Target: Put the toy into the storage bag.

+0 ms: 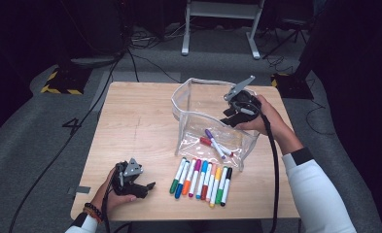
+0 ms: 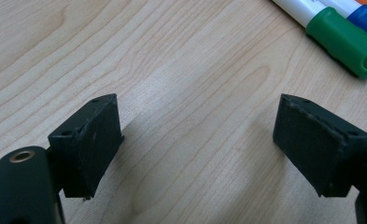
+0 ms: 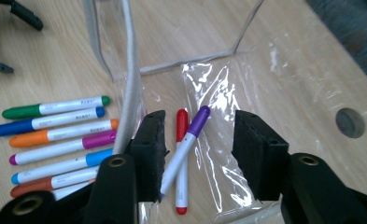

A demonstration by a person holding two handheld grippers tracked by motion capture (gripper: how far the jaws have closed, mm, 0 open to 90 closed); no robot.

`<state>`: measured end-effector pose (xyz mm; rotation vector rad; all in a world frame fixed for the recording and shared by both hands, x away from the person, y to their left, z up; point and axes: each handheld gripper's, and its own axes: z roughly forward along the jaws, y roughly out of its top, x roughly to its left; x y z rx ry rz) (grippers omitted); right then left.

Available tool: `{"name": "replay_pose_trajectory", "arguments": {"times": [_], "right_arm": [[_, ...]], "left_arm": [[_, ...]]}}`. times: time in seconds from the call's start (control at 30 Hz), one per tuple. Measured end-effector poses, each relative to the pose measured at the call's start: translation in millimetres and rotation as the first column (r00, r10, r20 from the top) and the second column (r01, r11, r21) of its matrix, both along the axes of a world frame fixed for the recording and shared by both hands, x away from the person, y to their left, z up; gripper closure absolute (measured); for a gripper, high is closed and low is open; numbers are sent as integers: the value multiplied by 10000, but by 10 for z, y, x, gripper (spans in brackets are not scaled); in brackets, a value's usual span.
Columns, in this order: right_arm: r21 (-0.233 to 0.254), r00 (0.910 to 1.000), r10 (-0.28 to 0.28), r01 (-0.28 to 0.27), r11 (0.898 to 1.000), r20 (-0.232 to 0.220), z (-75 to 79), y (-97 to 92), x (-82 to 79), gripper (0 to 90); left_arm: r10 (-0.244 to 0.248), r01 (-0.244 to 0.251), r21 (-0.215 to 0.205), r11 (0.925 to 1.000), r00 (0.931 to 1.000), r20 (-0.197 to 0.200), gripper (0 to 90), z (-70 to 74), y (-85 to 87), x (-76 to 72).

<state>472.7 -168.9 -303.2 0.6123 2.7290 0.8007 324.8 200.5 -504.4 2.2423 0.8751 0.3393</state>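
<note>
Right gripper [image 1: 233, 112] is held up over the clear plastic pouch [image 1: 198, 104], tipped down into its open top, jaws apart with nothing between them. Below them, on the crinkly pouch floor, a purple marker [image 3: 186, 140] lies across a red marker [image 3: 181, 161]. Left gripper [image 1: 142, 187] sits low near the front edge of the pale woodgrain tabletop [image 1: 135, 126], hand wrapped around it, blocky black pads spread and empty. It looks like it's resting there, hard to tell.

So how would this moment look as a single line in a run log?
right gripper: open above clear pouch | purple marker and red marker: inside pouch | left gripper: open, empty, on table | marker row: waiting
</note>
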Motion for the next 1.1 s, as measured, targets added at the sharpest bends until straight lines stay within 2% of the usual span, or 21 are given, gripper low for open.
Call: {"name": "replay_pose_trajectory", "arguments": {"times": [0.17, 0.23, 0.27, 0.37, 0.47, 0.53, 0.73, 0.77, 0.8, 0.83, 0.97, 1.07, 1.1], "right_arm": [[923, 9978, -252, 195, 9955, 620, 121, -170, -115, 463], [1046, 9964, -309, 226, 9943, 787, 144, -209, -141, 448], [1374, 9943, -487, 353, 9899, 950, 188, -288, -203, 431], [1618, 9877, -705, 475, 9857, 1395, 248, -410, -308, 396], [2052, 9806, -999, 642, 9766, 1686, 296, -554, -411, 381], [2115, 9737, -1228, 811, 9740, 1919, 307, -647, -474, 355], [2335, 9548, -1708, 1132, 9657, 2435, 268, -902, -687, 319], [2335, 9548, -1708, 1132, 9657, 2435, 268, -902, -687, 319], [2448, 9498, -1849, 1221, 9619, 2525, 239, -983, -765, 309], [2528, 9489, -1906, 1257, 9593, 2515, 221, -1024, -805, 309], [2666, 9362, -2189, 1446, 9529, 2748, 120, -1174, -958, 301], [2747, 9323, -2345, 1575, 9486, 2754, 51, -1240, -1028, 296], [2753, 9297, -2442, 1670, 9467, 2758, -28, -1289, -1091, 293]], "left_arm": [[3, -3, -2, 10000, 10000, -1, 156, 0, 0, 0], [-5, 5, 10, 10000, 10000, 8, 156, 0, 1, 1], [1, -1, -3, 10000, 10000, 1, 156, 0, 0, 0], [-2, 2, 6, 10000, 10000, 5, 156, 0, 0, 0], [24, -24, -5, 10000, 10000, 0, 156, 0, -1, -2], [24, -24, -1, 10000, 10000, 1, 156, 0, -1, -2], [27, -27, -5, 10000, 10000, 4, 156, 0, -1, -2], [27, -27, -5, 10000, 10000, 4, 156, 0, -1, -2], [27, -27, -3, 10000, 10000, 3, 156, 0, -1, -2], [27, -27, -3, 10000, 10000, 3, 156, 0, -1, -2], [38, -38, -3, 10000, 10000, 4, 156, 0, -1, -3], [48, -48, -3, 10000, 10000, 2, 156, 0, -2, -4], [48, -48, -4, 10000, 10000, 4, 156, 0, -2, -4]]}}
